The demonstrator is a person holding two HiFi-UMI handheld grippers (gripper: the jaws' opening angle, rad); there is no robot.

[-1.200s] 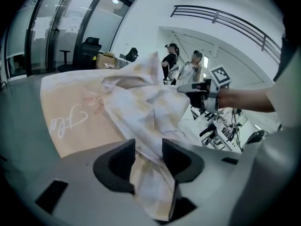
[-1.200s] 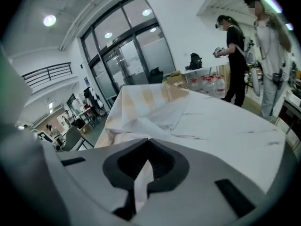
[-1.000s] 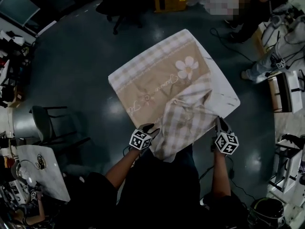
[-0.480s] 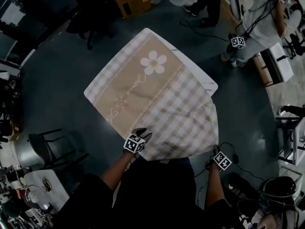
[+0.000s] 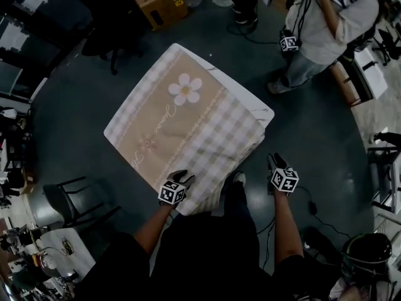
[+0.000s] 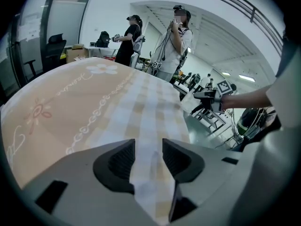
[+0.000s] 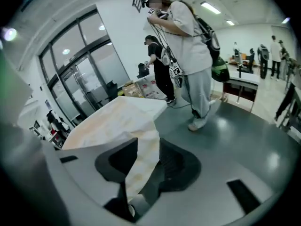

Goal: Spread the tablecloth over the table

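Note:
The tablecloth (image 5: pixel 182 124), beige with a white flower and a checked border, lies spread flat over the white table (image 5: pixel 262 113), whose far right corner stays bare. My left gripper (image 5: pixel 182 178) rests at the cloth's near edge. In the left gripper view its jaws (image 6: pixel 148 147) stand open with the checked border (image 6: pixel 150 121) between them. My right gripper (image 5: pixel 274 162) hangs over the floor, right of the cloth and apart from it. Its jaws (image 7: pixel 148 149) are opening. The cloth's drooping corner (image 7: pixel 141 154) shows in the gap, and neither pad presses on it.
A person (image 5: pixel 326 24) with a gripper stands past the table's far right corner, also in the right gripper view (image 7: pixel 188 55). A cardboard box (image 5: pixel 153 2) sits at the back. A chair (image 5: pixel 69 199) stands at the left. Cables (image 5: pixel 313 212) trail over the floor at the right.
The folded-back near right part of the cloth has been drawn toward me and laid flat. The right gripper has let go and moved off to the right. The left gripper stays at the near edge.

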